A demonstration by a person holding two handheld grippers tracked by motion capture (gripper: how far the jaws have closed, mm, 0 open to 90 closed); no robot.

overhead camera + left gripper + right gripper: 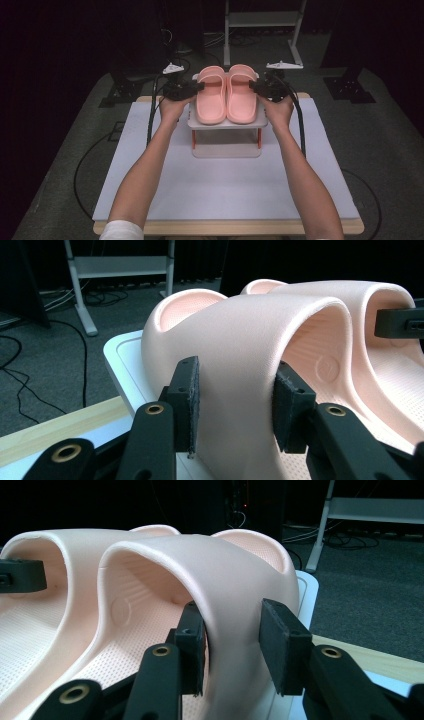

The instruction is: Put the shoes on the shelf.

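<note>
The left gripper (200, 86) and right gripper (253, 87) are showing black bodies, each trailing a black cable and carrying a grey three-cornered plate on top. Their black jaws are wearing thick dark pads (186, 400) with small screw holes, and brass-coloured rivets are ringing the link arms. The person is wearing a white short sleeve (120, 230), with forearms bare

pink slippers (227, 95) side by side, on white stand (227, 125)

Pink slippers (227, 95) with dotted-texture insoles sit on a white rack (227, 125) with orange legs.
</note>
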